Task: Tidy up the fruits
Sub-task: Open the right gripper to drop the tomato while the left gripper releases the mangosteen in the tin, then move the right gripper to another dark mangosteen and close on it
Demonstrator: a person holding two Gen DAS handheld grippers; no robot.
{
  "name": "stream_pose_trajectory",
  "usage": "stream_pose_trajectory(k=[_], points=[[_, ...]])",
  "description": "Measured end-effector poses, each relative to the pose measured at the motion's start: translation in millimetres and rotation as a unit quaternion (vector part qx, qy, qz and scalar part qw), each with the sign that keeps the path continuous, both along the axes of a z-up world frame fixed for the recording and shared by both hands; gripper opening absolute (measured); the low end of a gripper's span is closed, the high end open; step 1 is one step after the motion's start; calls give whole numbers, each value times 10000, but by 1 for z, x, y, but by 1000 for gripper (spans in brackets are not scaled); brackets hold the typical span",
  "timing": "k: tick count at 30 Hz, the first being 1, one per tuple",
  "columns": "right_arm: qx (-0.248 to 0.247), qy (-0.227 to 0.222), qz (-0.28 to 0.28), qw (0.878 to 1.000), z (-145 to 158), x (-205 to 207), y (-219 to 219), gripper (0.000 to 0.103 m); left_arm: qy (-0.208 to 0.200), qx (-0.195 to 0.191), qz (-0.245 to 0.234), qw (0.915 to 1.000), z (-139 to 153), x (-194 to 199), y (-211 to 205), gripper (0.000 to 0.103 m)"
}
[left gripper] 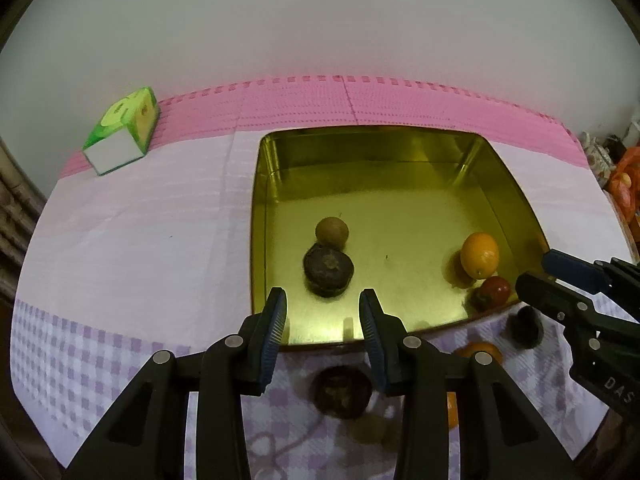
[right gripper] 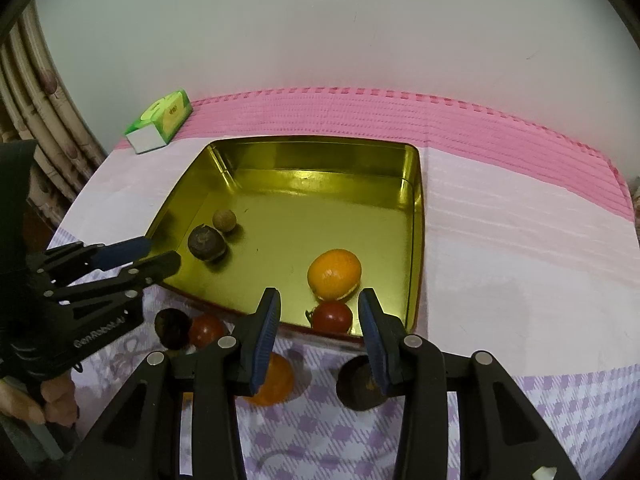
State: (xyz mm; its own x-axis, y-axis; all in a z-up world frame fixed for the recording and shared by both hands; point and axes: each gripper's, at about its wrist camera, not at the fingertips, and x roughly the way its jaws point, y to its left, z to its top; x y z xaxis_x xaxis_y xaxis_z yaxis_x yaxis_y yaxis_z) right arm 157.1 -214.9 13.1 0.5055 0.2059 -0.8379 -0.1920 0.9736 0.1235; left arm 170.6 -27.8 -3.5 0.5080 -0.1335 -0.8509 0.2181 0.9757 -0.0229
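Note:
A gold metal tray [left gripper: 276, 152] [right gripper: 416, 200] lies on the table. Inside it are a dark round fruit [left gripper: 328, 272] [right gripper: 206, 243], a small brown fruit [left gripper: 331, 231] [right gripper: 224, 220], an orange [left gripper: 479, 255] [right gripper: 334, 274] and a red tomato [left gripper: 494, 292] [right gripper: 332, 317]. My left gripper [left gripper: 323, 312] is open and empty over the tray's near edge. My right gripper [right gripper: 319, 312] is open and empty above the tomato. On the cloth in front lie a dark fruit [left gripper: 342, 392] [right gripper: 358, 386], an orange [right gripper: 276, 380], a tomato [right gripper: 206, 330] and another dark fruit [right gripper: 173, 328].
A green tissue box [left gripper: 122, 136] [right gripper: 160, 122] sits at the far left on the pink cloth. The table edge curves at the left and right. An orange bag [left gripper: 626, 184] lies beyond the right edge. Bamboo-like poles [right gripper: 36, 120] stand at the left.

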Motion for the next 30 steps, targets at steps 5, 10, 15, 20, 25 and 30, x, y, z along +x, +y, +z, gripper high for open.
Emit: stream_pose_trajectory(k=[5,10,15,20,25,30], points=[[-28,-48,-58,10000,4,-13,-7,38,-74,4,62,10000,7,-13,10,39],[-64,-70,-159,9998,5,-27,-17,38,-98,16,160,9998,7,-25,20,39],[-111,-21,-220,9997,0,-38,-24,38,-44,83,244,9997,-1,-35,31,39],[-99,51,-275,9996,-7,-48,-29,38,73,120,325,9994,-15,-44,42,39],[-89,136,-302,9994,-15,-52,-30,38,213,99,338,9992,-28,-51,48,39],[-70,215,-315,9992,-22,-57,-31,38,282,117,293,9991,-37,-53,45,39]])
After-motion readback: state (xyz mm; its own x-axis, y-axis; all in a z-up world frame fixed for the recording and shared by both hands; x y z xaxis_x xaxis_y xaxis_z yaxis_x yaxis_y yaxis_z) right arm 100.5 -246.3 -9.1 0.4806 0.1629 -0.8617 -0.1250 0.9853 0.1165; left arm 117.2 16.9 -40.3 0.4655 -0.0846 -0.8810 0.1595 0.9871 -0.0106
